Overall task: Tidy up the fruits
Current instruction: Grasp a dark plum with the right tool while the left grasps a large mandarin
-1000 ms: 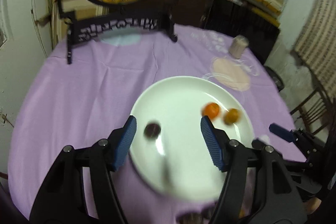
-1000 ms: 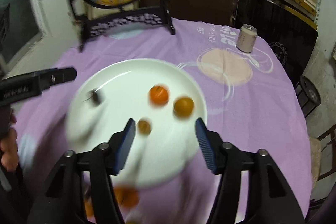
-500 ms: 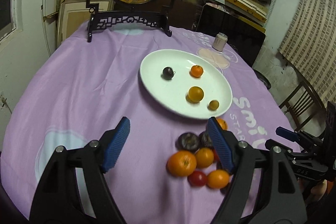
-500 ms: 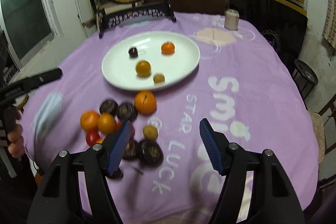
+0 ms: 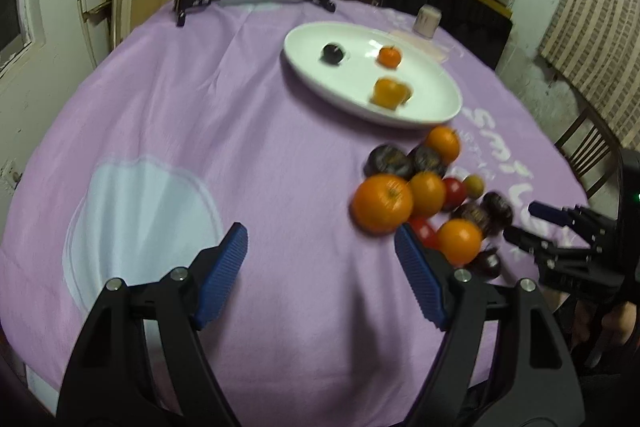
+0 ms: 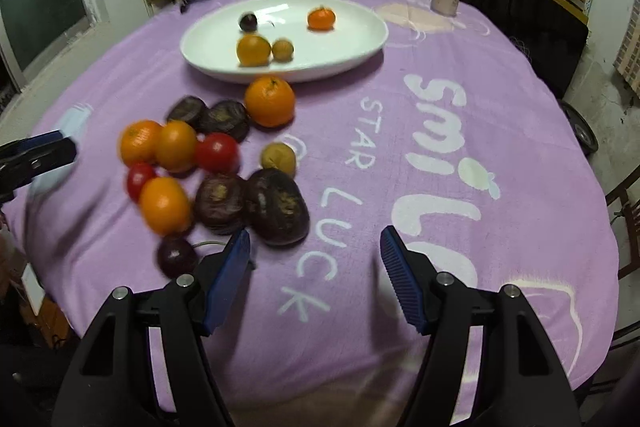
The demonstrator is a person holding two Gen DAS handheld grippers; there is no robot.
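Both tools, left tool (image 5: 320, 267) and right tool (image 6: 314, 267), hang open and empty over the desk (image 6: 440, 187). Four fruits lie on the plate (image 6: 360, 43); the pile (image 6: 208, 167) beside it, about a dozen, remains to be sorted.

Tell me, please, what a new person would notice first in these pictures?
Probably the pile of loose fruit, orange, red and dark purple, lying on the purple tablecloth in front of the white plate. The plate already holds four small fruits. Both grippers hover open and empty nearby.
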